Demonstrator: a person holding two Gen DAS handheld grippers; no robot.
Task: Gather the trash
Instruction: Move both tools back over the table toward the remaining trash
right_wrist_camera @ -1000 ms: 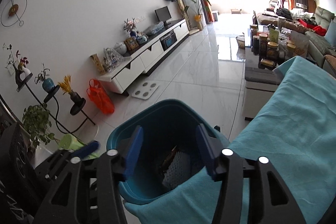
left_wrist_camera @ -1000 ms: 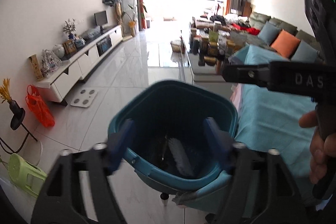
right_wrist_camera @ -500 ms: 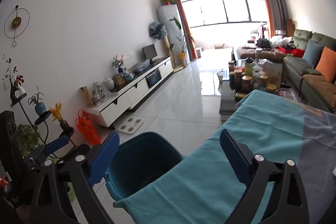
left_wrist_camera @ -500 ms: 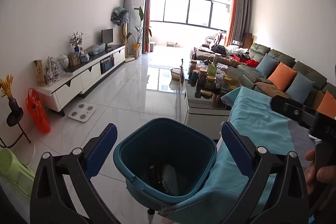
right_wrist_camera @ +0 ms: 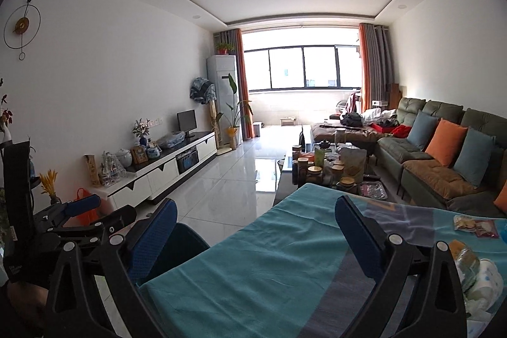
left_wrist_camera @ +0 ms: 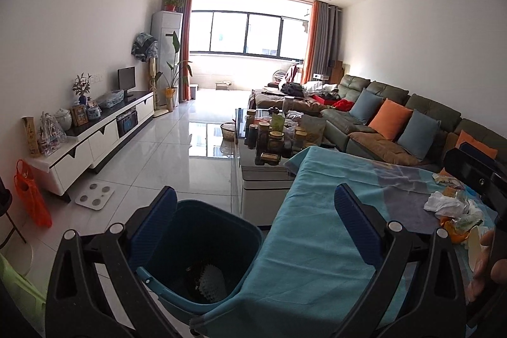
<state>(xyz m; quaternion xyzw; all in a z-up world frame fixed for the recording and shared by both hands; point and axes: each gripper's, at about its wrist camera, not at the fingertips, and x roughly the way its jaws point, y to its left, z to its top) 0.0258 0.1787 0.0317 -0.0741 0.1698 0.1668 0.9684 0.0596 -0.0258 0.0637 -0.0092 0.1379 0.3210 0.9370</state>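
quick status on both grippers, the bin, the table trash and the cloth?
left gripper: open, empty, above bin edge.
right gripper: open, empty, over cloth.
trash bin: uncovered, some trash at the bottom.
trash pile: loose on the cloth, not collected.
teal cloth: spread flat, edge hanging beside the bin.

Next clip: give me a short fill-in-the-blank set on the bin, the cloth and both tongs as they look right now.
1. The teal bin stands on the floor beside the table's ____ cloth.
2. The left tongs are ____, with nothing between the pads.
3. The right tongs are ____ too.
4. Crumpled trash lies on the ____, not in the bin.

Missing words: teal; open; open; cloth
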